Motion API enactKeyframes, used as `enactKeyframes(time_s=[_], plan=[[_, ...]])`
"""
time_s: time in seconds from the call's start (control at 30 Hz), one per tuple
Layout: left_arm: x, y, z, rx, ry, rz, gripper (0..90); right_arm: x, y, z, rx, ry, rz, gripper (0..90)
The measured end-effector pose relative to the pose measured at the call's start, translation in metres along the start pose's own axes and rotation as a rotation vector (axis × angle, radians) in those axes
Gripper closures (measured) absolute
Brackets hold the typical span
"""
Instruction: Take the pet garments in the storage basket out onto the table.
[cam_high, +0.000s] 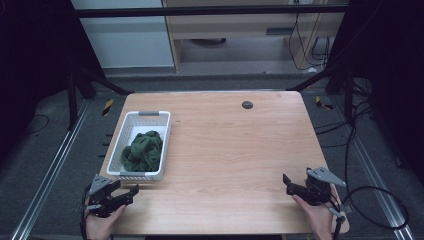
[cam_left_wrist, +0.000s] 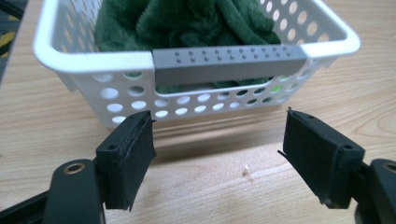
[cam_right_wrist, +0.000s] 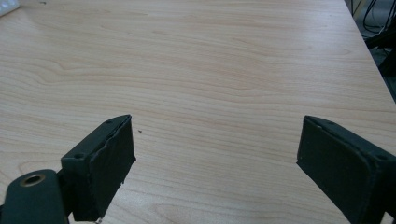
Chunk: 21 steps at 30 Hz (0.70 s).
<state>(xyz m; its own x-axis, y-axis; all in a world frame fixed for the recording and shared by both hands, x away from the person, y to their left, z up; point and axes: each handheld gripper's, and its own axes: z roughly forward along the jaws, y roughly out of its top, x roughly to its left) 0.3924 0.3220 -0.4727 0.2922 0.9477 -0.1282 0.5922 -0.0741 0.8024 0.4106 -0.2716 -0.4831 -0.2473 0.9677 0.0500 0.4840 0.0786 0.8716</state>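
Observation:
A white perforated basket (cam_high: 131, 122) stands on the left side of the wooden table (cam_high: 230, 145), holding a crumpled dark green cloth (cam_high: 143, 151). In the left gripper view the basket (cam_left_wrist: 79, 60) is close ahead, its grey handle (cam_left_wrist: 229, 63) facing me and the green cloth (cam_left_wrist: 187, 23) piled inside. My left gripper (cam_high: 131, 192) sits open at the table's near left corner, just short of the basket; my left gripper (cam_left_wrist: 217, 140) has nothing between its jaws. My right gripper (cam_high: 286, 182) rests open at the near right; my right gripper (cam_right_wrist: 215, 144) looks over bare wood.
A small dark round cap (cam_high: 247, 104) sits in the table top near the far edge. A tiny white speck (cam_left_wrist: 246, 171) lies on the wood before the left jaws. Cables trail on the floor (cam_high: 380, 200) at the right. Rails run along the floor on both sides.

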Motion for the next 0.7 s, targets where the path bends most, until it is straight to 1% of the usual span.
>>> enactKeyframes(time_s=[0.03,0.07,0.1,0.13,0.17,0.27,0.37,0.5,0.53,0.67,0.7], plan=[[0.0,0.001,-0.001,-0.005,0.0,-0.004,24.4,-0.001,0.0,0.0,0.011,0.001,0.009,11.1],[-0.001,0.002,-0.005,-0.018,0.002,-0.003,24.5,-0.001,-0.001,0.0,0.011,-0.001,0.005,11.2],[-0.001,0.002,-0.005,-0.018,0.002,-0.003,24.4,-0.001,-0.001,0.0,0.013,0.001,0.008,11.2],[-0.002,0.003,-0.009,-0.035,0.001,-0.01,24.5,-0.001,-0.001,0.0,0.009,-0.001,0.003,11.1],[-0.002,0.003,-0.009,-0.035,0.001,-0.01,24.5,-0.001,-0.001,0.0,0.009,-0.001,0.003,11.1],[-0.001,0.007,-0.014,-0.059,-0.005,-0.009,24.1,0.002,0.0,-0.003,-0.007,0.0,0.005,11.1],[0.0,0.01,-0.018,-0.076,-0.009,-0.017,23.7,0.003,0.0,-0.003,-0.006,0.002,0.0,11.1],[0.0,0.014,-0.021,-0.088,-0.01,-0.016,22.9,0.004,-0.001,-0.003,-0.001,0.003,-0.006,11.1],[-0.001,0.016,-0.022,-0.096,-0.01,-0.007,22.6,0.005,-0.001,-0.004,-0.002,0.007,-0.007,11.1],[-0.002,0.02,-0.025,-0.105,-0.015,0.0,22.1,0.006,0.0,-0.004,0.001,0.008,-0.014,10.7],[-0.003,0.022,-0.026,-0.108,-0.018,0.004,22.1,0.006,0.0,-0.004,0.005,0.013,-0.008,10.5]])
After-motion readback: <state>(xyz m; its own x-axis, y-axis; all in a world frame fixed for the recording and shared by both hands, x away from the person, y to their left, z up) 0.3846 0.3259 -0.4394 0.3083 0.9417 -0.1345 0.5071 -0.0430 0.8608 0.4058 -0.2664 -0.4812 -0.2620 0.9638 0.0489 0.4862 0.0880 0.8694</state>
